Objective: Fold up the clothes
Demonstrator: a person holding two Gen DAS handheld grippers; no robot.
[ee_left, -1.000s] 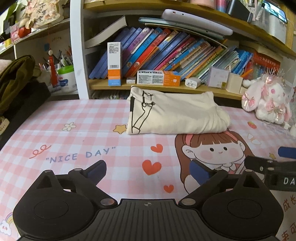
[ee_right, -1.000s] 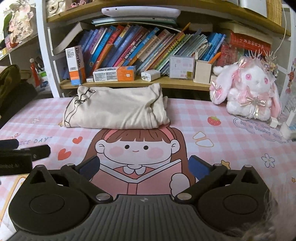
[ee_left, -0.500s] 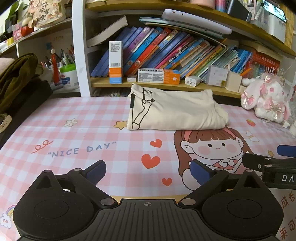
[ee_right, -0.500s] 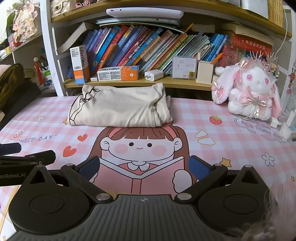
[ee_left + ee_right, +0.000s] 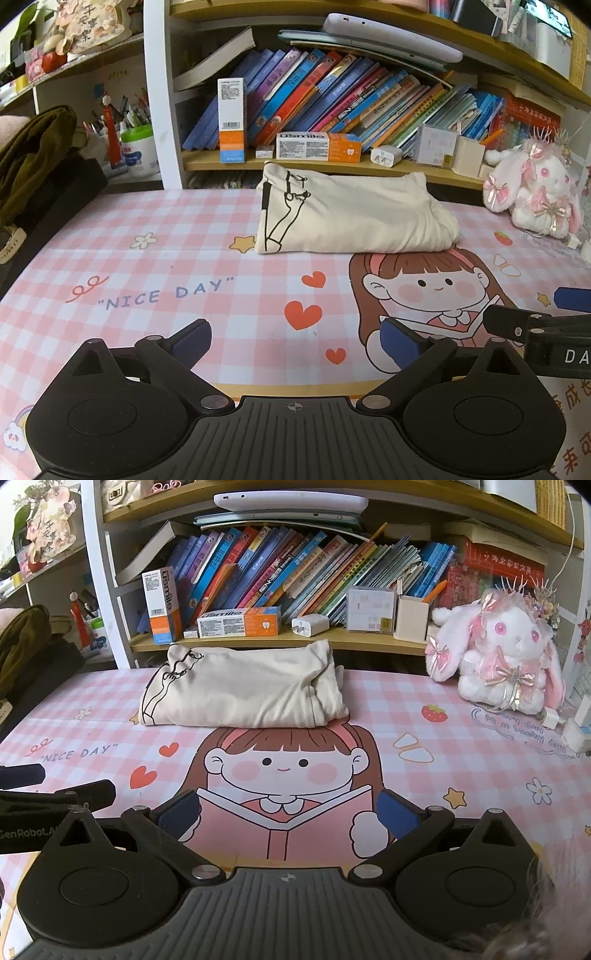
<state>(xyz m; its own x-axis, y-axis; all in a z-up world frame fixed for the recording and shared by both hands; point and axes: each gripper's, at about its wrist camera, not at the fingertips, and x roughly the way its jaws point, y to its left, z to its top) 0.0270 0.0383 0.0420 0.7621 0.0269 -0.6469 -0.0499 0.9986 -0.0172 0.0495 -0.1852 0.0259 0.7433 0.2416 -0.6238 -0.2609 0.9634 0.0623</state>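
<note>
left tongs (image 5: 295,338), seen from the left wrist camera, are spread wide and hold nothing, low over the pink checked table (image 5: 155,266). well ahead, the cream garment (image 5: 354,218) lies as a folded bundle at the far edge, just below the bookshelf (image 5: 332,164). i judge the folding looks done, or nearly so.

from the right wrist camera, right tongs (image 5: 290,812) are also spread and hold nothing. the garment (image 5: 243,690) sits well apart from them. a plush rabbit (image 5: 498,653) stands to its right, near but not touching. nothing blocks my reach.
</note>
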